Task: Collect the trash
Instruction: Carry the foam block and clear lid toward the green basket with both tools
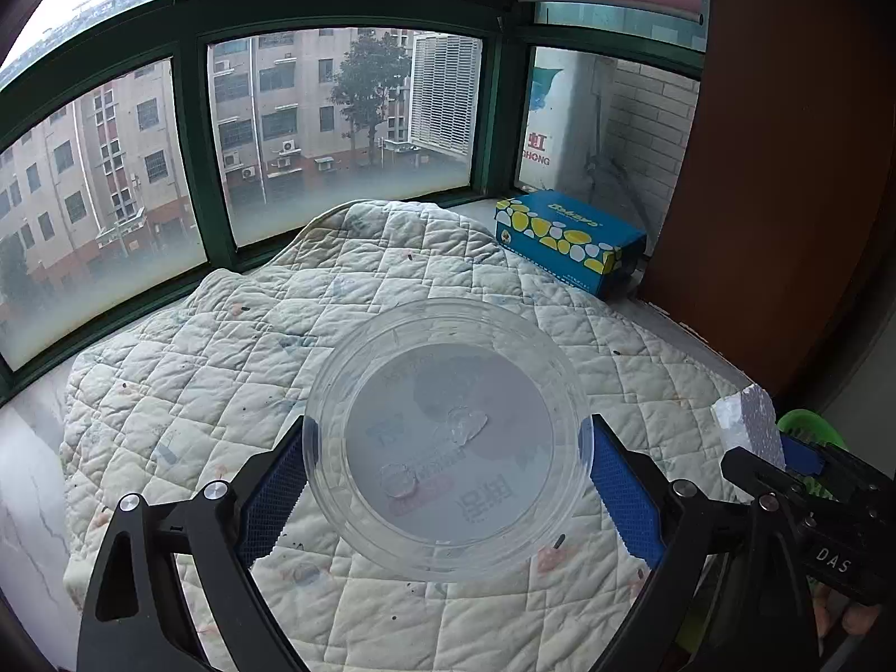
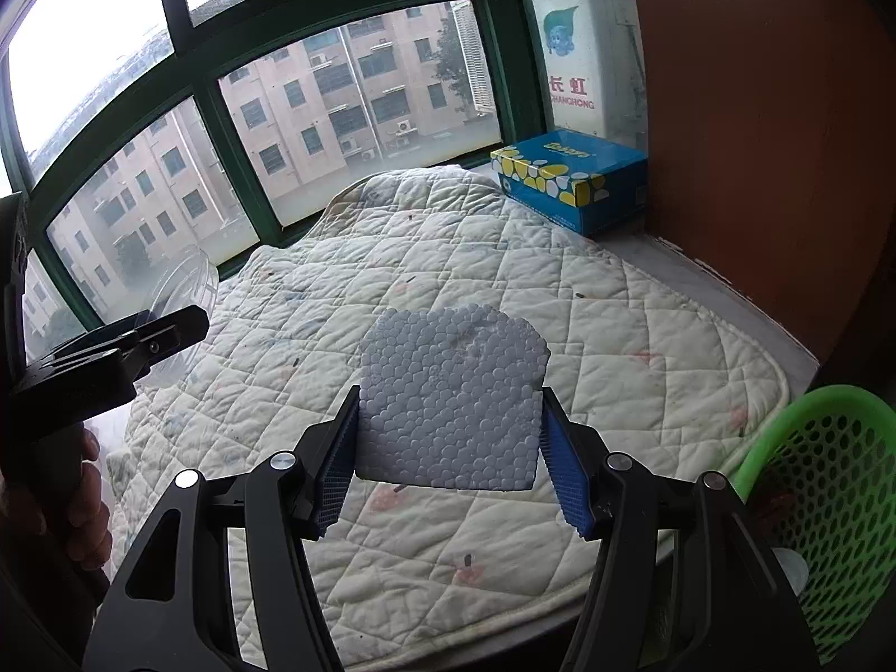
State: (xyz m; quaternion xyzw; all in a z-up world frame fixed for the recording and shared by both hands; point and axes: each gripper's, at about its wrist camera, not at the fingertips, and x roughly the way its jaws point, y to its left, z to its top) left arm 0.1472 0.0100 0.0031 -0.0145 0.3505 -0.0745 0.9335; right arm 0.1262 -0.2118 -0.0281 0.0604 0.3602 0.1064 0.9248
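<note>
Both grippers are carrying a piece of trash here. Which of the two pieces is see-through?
The round plastic lid in the left gripper: the quilt shows through it. The foam chunk in the right gripper is opaque white and beaded.
</note>
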